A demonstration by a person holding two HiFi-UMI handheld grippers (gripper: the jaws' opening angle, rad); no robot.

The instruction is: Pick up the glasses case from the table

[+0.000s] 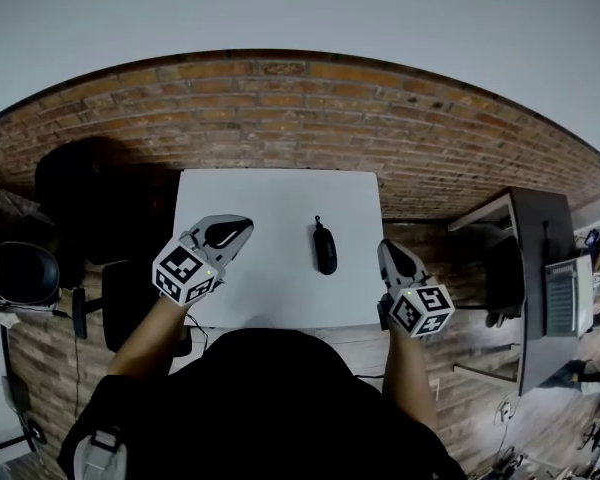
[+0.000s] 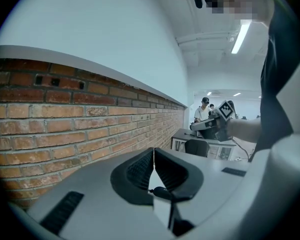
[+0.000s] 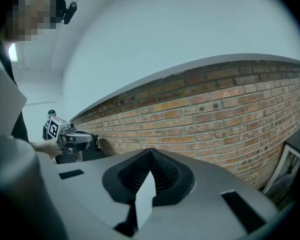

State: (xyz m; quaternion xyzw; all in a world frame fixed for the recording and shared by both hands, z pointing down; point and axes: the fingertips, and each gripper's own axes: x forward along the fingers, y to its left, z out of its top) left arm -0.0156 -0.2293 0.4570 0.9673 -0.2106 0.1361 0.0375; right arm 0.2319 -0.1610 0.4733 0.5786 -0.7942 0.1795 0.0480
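The black glasses case (image 1: 325, 249) lies on the white table (image 1: 275, 203), right of its middle, with a small loop at its far end. My left gripper (image 1: 240, 228) hovers over the table's left part, left of the case, with jaws together and nothing in them. My right gripper (image 1: 390, 251) is at the table's right edge, just right of the case, also shut and empty. In the left gripper view the jaws (image 2: 153, 153) meet, and a bit of the case (image 2: 162, 192) shows below them. The right gripper view shows closed jaws (image 3: 150, 155) pointing at the brick wall.
A brick wall (image 1: 280, 108) runs behind the table and brick flooring surrounds it. A dark desk (image 1: 532, 268) stands to the right, a black chair (image 1: 20, 273) to the left, another dark seat (image 1: 128, 303) by the table's left side. A person (image 2: 204, 111) stands far off.
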